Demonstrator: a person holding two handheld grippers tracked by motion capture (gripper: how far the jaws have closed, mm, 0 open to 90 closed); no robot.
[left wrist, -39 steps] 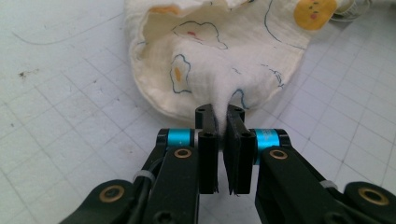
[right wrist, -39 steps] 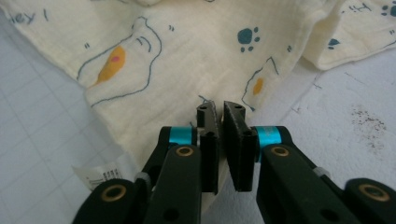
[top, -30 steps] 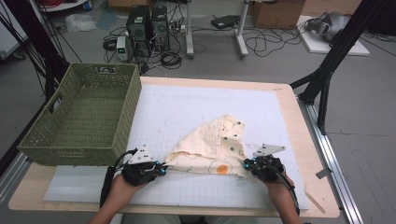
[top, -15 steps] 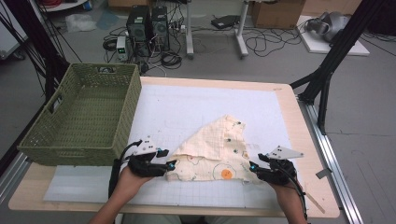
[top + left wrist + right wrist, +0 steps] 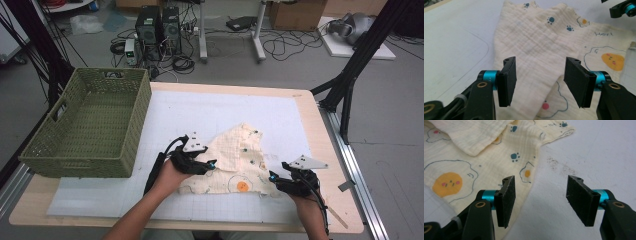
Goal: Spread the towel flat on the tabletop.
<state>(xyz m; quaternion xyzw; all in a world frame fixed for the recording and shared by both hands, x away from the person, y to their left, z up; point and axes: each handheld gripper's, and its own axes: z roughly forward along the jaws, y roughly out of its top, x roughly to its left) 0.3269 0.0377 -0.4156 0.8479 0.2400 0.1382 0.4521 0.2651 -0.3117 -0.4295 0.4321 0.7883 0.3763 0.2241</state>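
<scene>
While both jaws gape empty, cloth [image 5: 235, 165] folded, basket [image 5: 90, 125] left, mat [image 5: 200, 112] bare beyond.

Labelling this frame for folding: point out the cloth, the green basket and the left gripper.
cloth [image 5: 235, 160], high view, middle of the cream fabric
green basket [image 5: 127, 127], high view, its right woven wall
left gripper [image 5: 539, 80], left gripper view, midway between its open fingertips
</scene>
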